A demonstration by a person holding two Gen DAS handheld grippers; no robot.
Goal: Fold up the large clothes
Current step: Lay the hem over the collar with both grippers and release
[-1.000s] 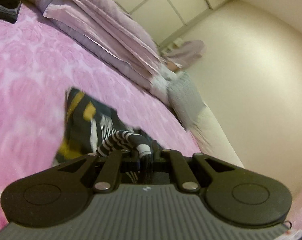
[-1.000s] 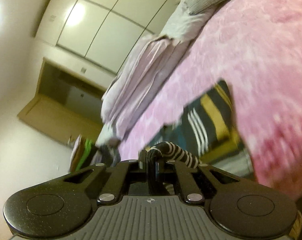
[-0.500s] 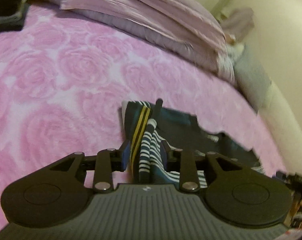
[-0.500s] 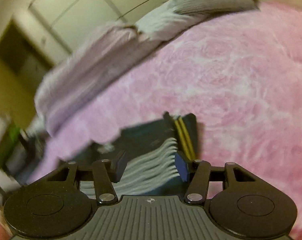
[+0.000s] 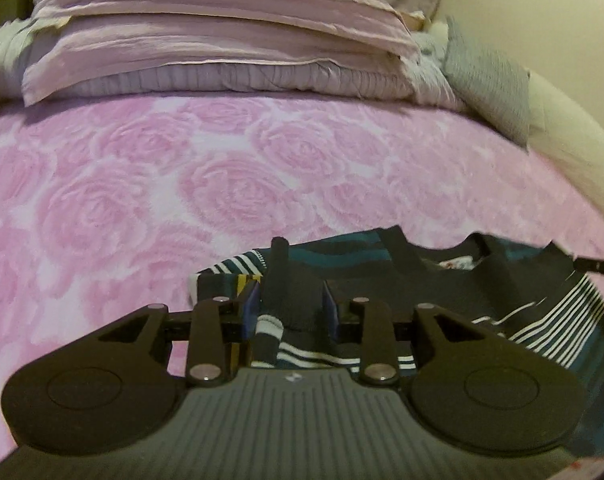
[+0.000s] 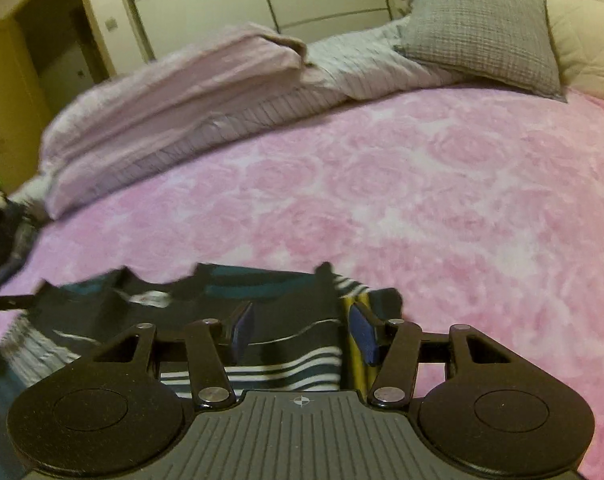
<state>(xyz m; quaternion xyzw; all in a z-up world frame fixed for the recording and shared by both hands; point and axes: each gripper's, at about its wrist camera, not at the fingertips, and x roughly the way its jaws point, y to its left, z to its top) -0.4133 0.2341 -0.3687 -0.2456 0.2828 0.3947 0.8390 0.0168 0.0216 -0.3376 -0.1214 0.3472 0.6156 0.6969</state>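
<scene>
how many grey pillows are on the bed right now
1. The grey pillow leans at the far right end of the bed, beside the folded pink bedding. Others could be hidden behind that bedding.

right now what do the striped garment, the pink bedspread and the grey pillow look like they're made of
Striped garment: probably a soft knit, matte; it drapes limply and its cuff looks ribbed.
Pink bedspread: likely plush fleece; fuzzy, with a raised rose pattern.
Grey pillow: woven, waffle-like cover, judging by the fine grid texture; the fibre cannot be told.
</scene>
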